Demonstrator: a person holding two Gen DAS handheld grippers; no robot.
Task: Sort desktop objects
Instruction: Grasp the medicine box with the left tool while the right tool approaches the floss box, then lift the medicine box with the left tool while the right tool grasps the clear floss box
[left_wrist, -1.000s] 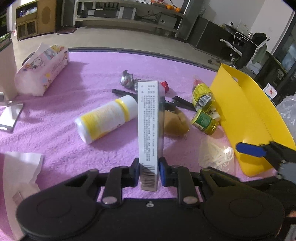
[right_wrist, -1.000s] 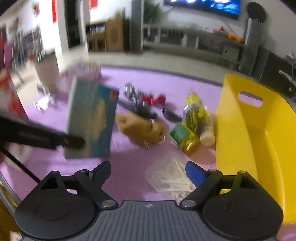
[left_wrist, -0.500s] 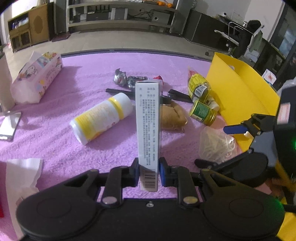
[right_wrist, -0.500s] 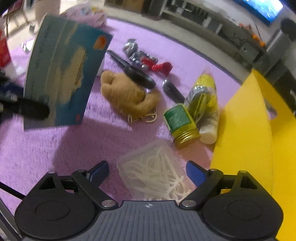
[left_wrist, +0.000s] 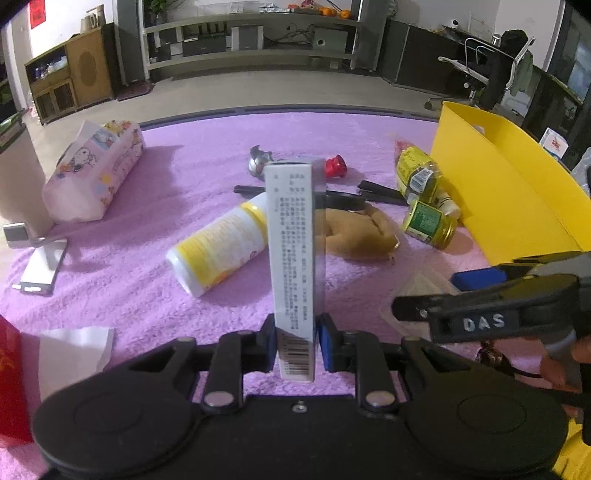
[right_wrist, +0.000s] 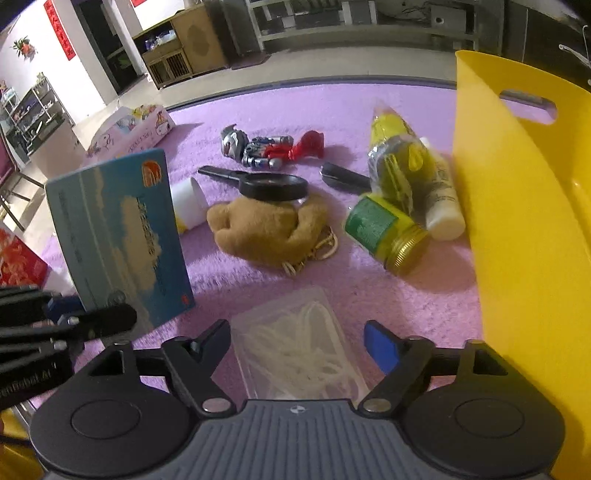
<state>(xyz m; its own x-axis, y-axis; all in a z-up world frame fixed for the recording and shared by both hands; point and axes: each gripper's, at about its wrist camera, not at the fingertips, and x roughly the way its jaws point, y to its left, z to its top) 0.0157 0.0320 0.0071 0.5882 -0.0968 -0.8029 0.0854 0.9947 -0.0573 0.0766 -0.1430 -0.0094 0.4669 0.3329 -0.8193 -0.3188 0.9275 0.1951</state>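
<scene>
Two grippers share the work: the left gripper (left_wrist: 297, 341) has its fingers (left_wrist: 269, 341) clamped on a slim box (left_wrist: 293, 243), held upright clear of the purple worktop (right_wrist: 424, 295), likely bound for the yellow bin (right_wrist: 535, 221). The right gripper (right_wrist: 297, 343) straddles a clear bag of white pieces (right_wrist: 295, 343), fingers wide and opening, seemingly not touching.

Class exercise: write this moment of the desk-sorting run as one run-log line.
left gripper: shut on blue box | right gripper: jaws opening, straddling clear packet, no contact | yellow bin: beside the right gripper
</scene>
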